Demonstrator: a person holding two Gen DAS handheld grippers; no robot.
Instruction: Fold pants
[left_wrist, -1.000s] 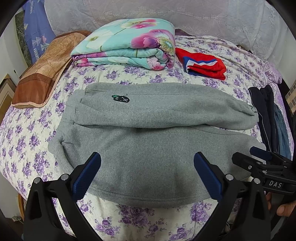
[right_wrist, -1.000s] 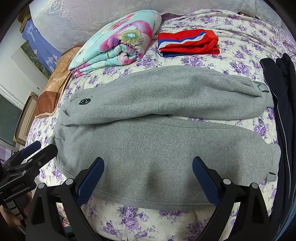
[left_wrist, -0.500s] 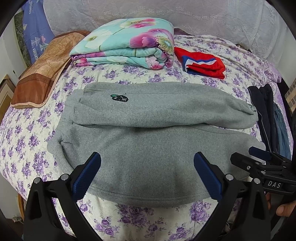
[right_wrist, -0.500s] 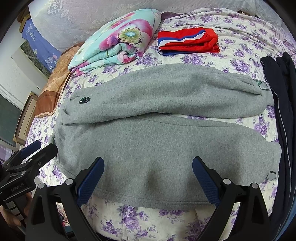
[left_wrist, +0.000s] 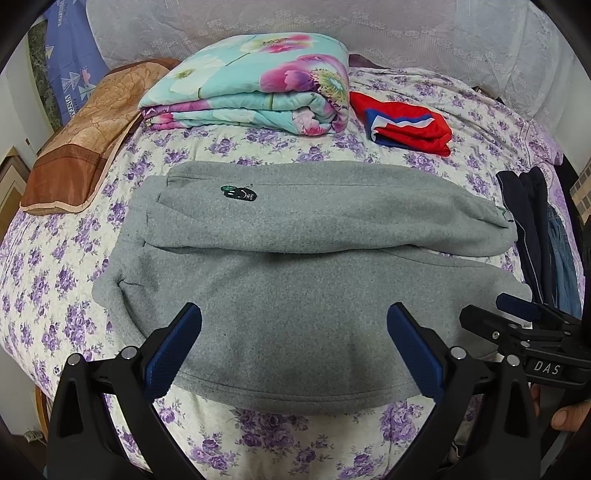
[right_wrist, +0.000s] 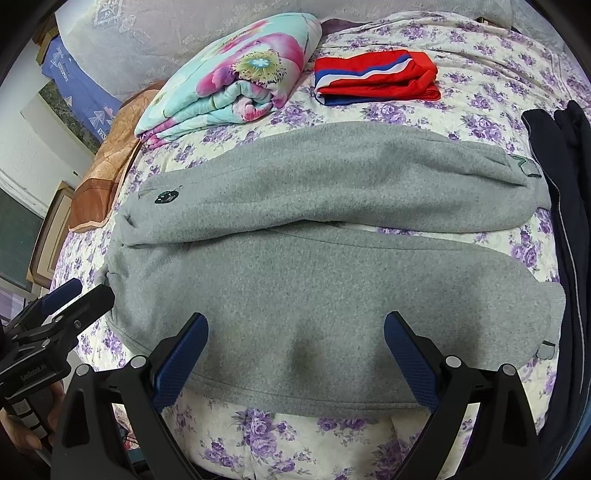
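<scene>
- Sweatpants (left_wrist: 295, 266): grey fleece, small black-and-green logo (left_wrist: 238, 192).
- Bedspread (left_wrist: 66, 258): cream, purple floral print.
- Folded quilt (left_wrist: 255, 85): turquoise, pink flowers.
- Folded garment (left_wrist: 406, 125): red, white and blue stripes.
- Pillow (left_wrist: 81, 144): orange-brown.
- Gripper pads (left_wrist: 173, 350): blue.

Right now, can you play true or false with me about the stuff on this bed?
1. The grey sweatpants lie spread flat across the bed. True.
2. The left gripper is pinching the sweatpants. False: it is open, holding nothing.
3. A folded floral quilt sits behind the sweatpants. True.
4. The red folded garment rests on top of the quilt. False: it lies beside it, on the bedspread.
5. The right gripper is open. True.
</scene>
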